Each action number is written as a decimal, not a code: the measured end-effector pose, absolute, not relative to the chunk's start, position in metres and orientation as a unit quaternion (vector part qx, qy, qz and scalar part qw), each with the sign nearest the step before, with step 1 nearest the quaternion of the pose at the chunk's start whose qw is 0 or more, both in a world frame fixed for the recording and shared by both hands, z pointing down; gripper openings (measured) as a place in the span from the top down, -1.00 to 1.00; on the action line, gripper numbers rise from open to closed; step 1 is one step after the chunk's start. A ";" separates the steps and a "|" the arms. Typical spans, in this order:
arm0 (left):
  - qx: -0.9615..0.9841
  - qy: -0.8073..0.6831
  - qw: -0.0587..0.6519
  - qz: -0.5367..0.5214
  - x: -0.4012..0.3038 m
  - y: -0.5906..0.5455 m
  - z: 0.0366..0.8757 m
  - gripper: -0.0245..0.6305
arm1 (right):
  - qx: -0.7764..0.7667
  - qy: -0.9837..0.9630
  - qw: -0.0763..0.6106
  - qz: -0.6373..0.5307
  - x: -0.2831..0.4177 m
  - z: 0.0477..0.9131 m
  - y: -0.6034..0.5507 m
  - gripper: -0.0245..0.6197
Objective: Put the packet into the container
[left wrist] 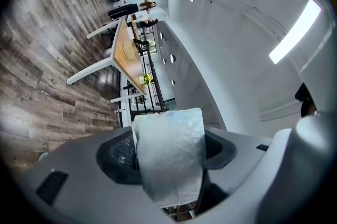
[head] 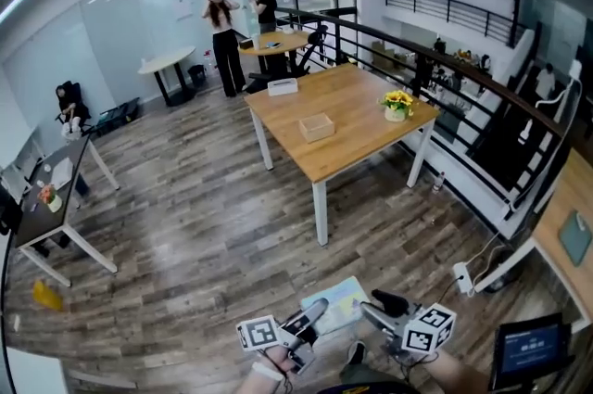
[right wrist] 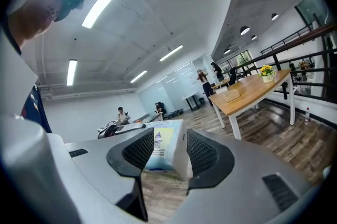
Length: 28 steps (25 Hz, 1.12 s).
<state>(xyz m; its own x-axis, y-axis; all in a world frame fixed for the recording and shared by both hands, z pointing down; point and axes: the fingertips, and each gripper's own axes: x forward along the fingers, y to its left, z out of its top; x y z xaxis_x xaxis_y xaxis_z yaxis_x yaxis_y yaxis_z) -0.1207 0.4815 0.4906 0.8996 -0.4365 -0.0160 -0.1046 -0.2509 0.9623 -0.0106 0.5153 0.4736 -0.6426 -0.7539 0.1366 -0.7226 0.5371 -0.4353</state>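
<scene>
A pale blue-and-yellow plastic packet (head: pixel 338 304) hangs low in front of me over the wood floor, between both grippers. My left gripper (head: pixel 315 311) is shut on its left end; in the left gripper view the packet (left wrist: pixel 169 133) fills the gap between the pads of the left gripper (left wrist: pixel 167 153). My right gripper (head: pixel 375 309) stands at the packet's right end. In the right gripper view the packet (right wrist: pixel 163 145) lies between the jaws of the right gripper (right wrist: pixel 168 153), which stand wide without pressing it. A small open tan box (head: pixel 316 126) sits on the wooden table (head: pixel 357 151) farther off.
On the table there are also a white box (head: pixel 282 86) and a pot of yellow flowers (head: pixel 397 103). A black railing (head: pixel 445 72) runs behind it. Two people (head: pixel 224 31) stand at the back. A dark desk (head: pixel 42 207) is left, a power strip (head: pixel 461 276) and screen (head: pixel 528 348) right.
</scene>
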 end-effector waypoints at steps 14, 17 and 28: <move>0.789 -0.174 0.568 -0.159 -0.026 0.344 0.448 0.07 | -0.382 0.896 0.019 -0.225 0.064 0.452 0.370 0.36; 0.786 -0.174 0.574 -0.151 -0.018 0.318 0.454 0.07 | -0.385 0.893 0.013 -0.231 0.072 0.459 0.351 0.36; 0.767 -0.161 0.604 -0.145 0.001 0.203 0.470 0.07 | -0.401 0.877 0.007 -0.264 0.100 0.475 0.245 0.37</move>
